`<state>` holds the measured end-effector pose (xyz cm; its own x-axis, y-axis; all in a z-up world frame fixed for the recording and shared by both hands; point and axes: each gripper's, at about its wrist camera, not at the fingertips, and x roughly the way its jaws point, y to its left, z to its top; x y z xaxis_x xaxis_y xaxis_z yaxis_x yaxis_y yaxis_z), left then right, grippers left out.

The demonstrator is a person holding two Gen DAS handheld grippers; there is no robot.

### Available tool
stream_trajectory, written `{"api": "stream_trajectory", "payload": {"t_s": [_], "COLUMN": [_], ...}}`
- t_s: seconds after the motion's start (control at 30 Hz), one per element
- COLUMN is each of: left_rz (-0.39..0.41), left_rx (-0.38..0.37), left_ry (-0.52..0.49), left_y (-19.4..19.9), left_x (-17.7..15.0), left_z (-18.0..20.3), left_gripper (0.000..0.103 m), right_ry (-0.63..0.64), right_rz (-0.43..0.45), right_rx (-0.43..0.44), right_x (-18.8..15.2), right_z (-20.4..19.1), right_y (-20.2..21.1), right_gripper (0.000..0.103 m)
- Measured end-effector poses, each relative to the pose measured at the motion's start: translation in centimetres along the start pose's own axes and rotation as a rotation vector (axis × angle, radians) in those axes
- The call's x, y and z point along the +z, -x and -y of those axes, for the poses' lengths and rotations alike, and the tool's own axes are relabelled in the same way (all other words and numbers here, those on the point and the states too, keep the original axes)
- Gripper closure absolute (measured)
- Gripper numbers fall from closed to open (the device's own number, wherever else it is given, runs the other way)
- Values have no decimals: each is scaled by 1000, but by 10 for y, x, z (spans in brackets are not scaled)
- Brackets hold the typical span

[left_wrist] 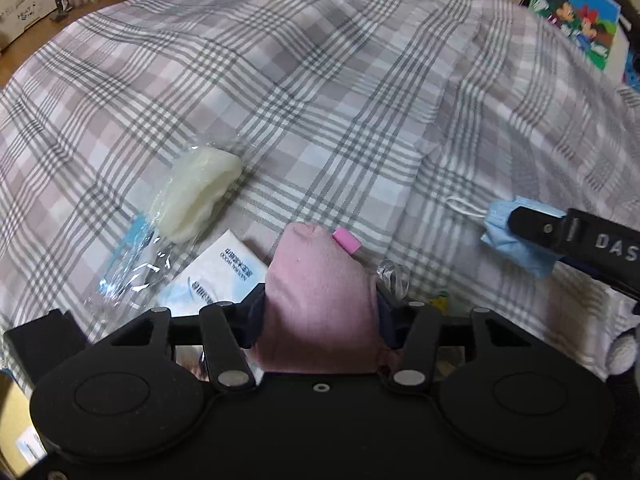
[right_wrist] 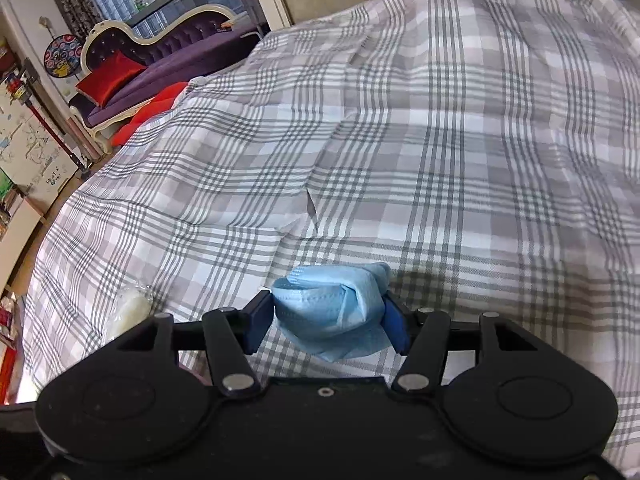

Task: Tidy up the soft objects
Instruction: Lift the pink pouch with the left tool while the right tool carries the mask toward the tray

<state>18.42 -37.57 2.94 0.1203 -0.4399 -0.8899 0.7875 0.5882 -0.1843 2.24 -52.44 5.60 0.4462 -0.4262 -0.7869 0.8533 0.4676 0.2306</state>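
A pink soft cloth bundle [left_wrist: 316, 280], perhaps a sock, sits squeezed between the dark pads of my left gripper [left_wrist: 320, 314], which is shut on it just above the plaid bed cover [left_wrist: 320, 100]. My right gripper [right_wrist: 328, 316] is shut on a crumpled light blue face mask [right_wrist: 336, 308]. In the left wrist view that face mask [left_wrist: 508, 236] shows at the right, its white ear loop hanging out, with a right gripper finger [left_wrist: 536, 224] over it. A pale yellow soft item [left_wrist: 200, 196] in a clear wrapper lies to the left.
A white and blue tissue pack [left_wrist: 216, 276] lies beside the pink bundle, with a small pink block [left_wrist: 346, 240] and a clear plastic piece [left_wrist: 394, 276] close by. A cartoon picture board [left_wrist: 576, 20] stands at the bed's far right. A purple sofa [right_wrist: 160, 60] stands beyond the left edge.
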Motion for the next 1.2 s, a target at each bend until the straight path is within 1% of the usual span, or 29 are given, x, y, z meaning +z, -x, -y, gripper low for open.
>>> {"api": "stream_trajectory", "payload": {"t_s": [0.13,0.23,0.33,0.5,0.63,0.73,0.83,0.9,1.0,1.1,1.2], "left_rz": [28,29,6,-41,-52,-58,-79,-101,-114,-124,-116], "left_rx": [-48,-62,-83,-135,-144,-134,-122,-115,-88,-38,47], "left_ry": [1,-12,-19,-1,-6,0,21,47,93,152,219], "left_y": [32,51,65,84,100,110,117,119,123,124,124], "left_x": [-9,-20,-35,-65,-92,-112,-133,-146,-167,-186,-202], "left_z": [0,1,0,-8,-16,-27,-44,-59,-89,-126,-166], "left_gripper": [51,51,51,51,51,51,51,51,51,51,50], "right_ry": [8,22,48,72,114,151,170,184,242,303,359], "right_rz": [31,23,19,33,24,-2,-54,-83,-123,-172,-228], "right_rx": [31,68,75,85,94,99,118,131,154,187,217], "right_x": [-6,-20,-37,-61,-85,-107,-125,-135,-155,-177,-201], "right_z": [-3,-2,-1,4,4,0,-6,-16,-40,-65,-91], "right_y": [28,50,71,114,143,155,159,157,156,153,147], "right_gripper": [46,46,46,46,46,46,46,46,46,46,46]}}
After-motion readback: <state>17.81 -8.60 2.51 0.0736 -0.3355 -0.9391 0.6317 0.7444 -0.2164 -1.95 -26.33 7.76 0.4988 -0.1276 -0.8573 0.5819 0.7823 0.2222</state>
